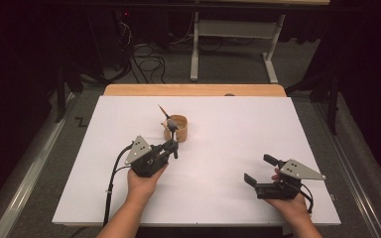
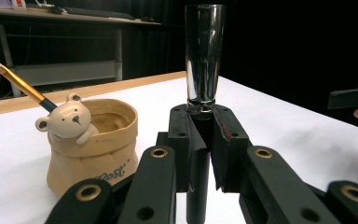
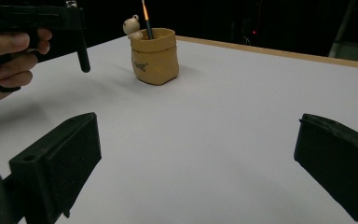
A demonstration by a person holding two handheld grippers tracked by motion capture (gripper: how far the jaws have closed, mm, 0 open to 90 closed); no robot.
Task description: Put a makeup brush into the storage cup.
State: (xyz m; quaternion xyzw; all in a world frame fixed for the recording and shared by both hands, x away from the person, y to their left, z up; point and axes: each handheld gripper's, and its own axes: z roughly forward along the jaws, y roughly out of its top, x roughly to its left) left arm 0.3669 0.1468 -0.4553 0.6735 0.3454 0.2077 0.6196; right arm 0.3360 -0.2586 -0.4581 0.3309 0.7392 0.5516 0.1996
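Clamped in my left tongs (image 1: 174, 144) is a makeup brush (image 2: 204, 60), and I am holding it upright, its chrome ferrule rising above the jaws and its dark handle hanging below them. I am carrying it just beside the tan sack-shaped pot (image 1: 176, 127), which is sitting on the white desk (image 1: 238, 129) a little left of centre, nearer the far edge than the near one. A small bear figure (image 2: 70, 120) is peeking over the pot's rim, and a thin gold-banded brush (image 2: 21, 83) is already leaning out of it.

My right tongs (image 1: 259, 169) are resting near the desk's near right corner, their jaws standing wide apart with nothing between them, as the right gripper view makes plain.

As I judge it, I am partway through dropping the brush into the pot: gripped and lifted, but not yet over the opening. Next I am going to need to bring the handle's lower end above the rim, clear of the bear and the leaning brush, then lower it in before letting go.
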